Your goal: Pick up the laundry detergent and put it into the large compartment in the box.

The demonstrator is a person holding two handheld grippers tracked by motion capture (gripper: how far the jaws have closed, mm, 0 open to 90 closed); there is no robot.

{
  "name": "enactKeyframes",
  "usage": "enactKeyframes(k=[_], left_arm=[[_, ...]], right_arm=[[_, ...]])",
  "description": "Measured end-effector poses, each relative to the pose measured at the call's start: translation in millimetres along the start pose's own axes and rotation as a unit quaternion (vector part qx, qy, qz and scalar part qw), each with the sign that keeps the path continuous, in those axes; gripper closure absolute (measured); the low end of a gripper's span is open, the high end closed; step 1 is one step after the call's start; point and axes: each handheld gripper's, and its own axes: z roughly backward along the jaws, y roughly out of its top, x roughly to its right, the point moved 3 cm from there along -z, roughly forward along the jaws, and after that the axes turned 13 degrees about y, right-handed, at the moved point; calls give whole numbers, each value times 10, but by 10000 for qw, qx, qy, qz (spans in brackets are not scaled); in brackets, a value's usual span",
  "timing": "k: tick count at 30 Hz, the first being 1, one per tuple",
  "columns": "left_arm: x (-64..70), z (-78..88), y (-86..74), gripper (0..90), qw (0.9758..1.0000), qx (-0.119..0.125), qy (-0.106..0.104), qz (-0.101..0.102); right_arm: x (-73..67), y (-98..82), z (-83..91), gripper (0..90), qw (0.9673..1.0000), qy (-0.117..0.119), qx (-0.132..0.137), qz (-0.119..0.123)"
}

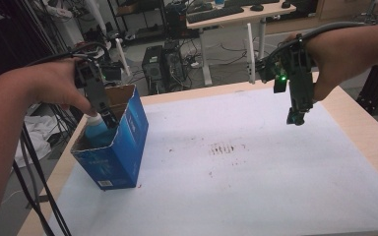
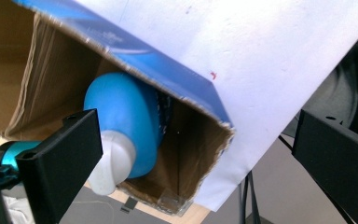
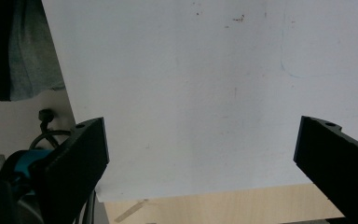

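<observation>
- The bottle point(image 2: 121, 126) is sitting inside the blue box point(image 1: 123, 147) at the left edge of the worktop point(image 1: 256, 167), lying tilted with its white cap point(image 2: 112, 161) pointing up toward the open top.
- Left gripper point(image 1: 109, 119) hangs right over the box mouth, jaws wide apart with nothing pinched. One jaw is just beside the cap, but I can't see it pressing.
- Right gripper point(image 1: 295, 118) hovers well off over the bare white sheet, jaws spread too, empty.
- Handling guess: smooth plastic, so probably slick and fairly light. Can't tell how full it is. The body looks rounded and could squirt out of a flat-pad grip.
- I'd go for the neck just below the cap, or the cap itself: narrower, stiffer, and it's the part sticking up.
- The box is thin cardboard, open and light, so it'll likely slide or tip if a jaw bumps the wall.
</observation>
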Motion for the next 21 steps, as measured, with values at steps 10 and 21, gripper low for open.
enactKeyframes(k=[10, 21], left_arm=[[223, 57, 249, 17, 9983, 110, -11, -569], [534, 10, 489, 17, 9884, 209, -86, -1501]], right_arm=[[-6, -25, 11, 21, 10000, -6, 17, -29], [-15, -9, -13, 21, 10000, 19, -5, -25]])
